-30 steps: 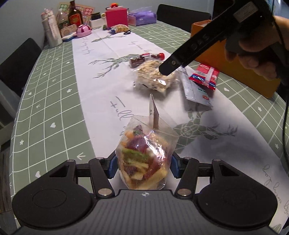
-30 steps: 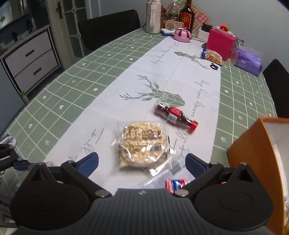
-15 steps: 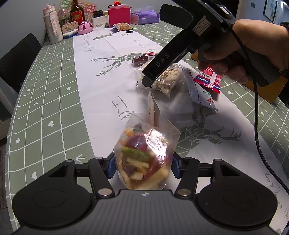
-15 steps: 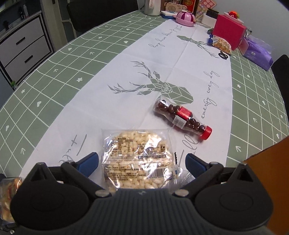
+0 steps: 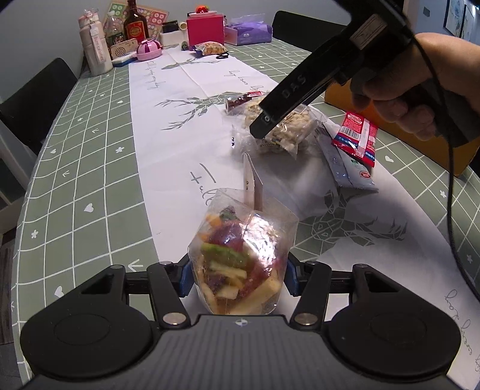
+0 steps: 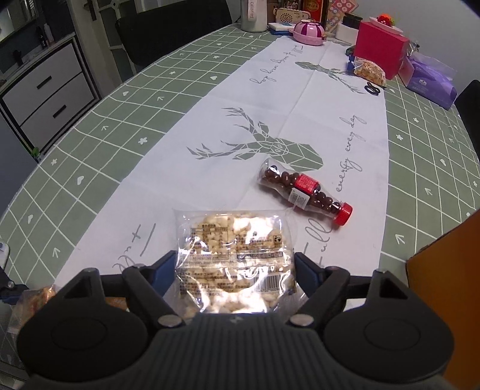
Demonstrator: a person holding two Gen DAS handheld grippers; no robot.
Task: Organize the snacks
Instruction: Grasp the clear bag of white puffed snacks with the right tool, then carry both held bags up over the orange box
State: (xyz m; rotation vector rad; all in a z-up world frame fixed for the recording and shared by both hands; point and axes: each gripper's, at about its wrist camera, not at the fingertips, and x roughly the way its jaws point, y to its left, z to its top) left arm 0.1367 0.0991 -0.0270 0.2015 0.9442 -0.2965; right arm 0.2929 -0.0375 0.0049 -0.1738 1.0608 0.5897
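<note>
My left gripper (image 5: 237, 276) is shut on a clear bag of coloured vegetable chips (image 5: 240, 255), which stands upright on the white runner. My right gripper (image 6: 235, 270) is lowered over a clear packet of puffed rice cake (image 6: 234, 240). Its jaws are closing with the packet between them, and the blue pads sit at the wrapper's edges without squeezing it. In the left wrist view a person's hand (image 5: 420, 69) holds that gripper, and one of its fingers (image 5: 300, 87) lies over the same packet (image 5: 288, 135). A small bottle of chocolate balls (image 6: 303, 192) lies just beyond.
A red snack packet (image 5: 357, 138) and a silvery sachet (image 5: 345, 165) lie right of the rice cake. An orange box (image 6: 450, 285) stands at the right. A pink box (image 5: 205, 30), a purple tissue pack (image 5: 247, 30) and bottles (image 5: 135, 27) crowd the far end.
The right gripper came down and closer over the rice cake packet, and its jaws narrowed around it. The left gripper kept still with the chip bag.
</note>
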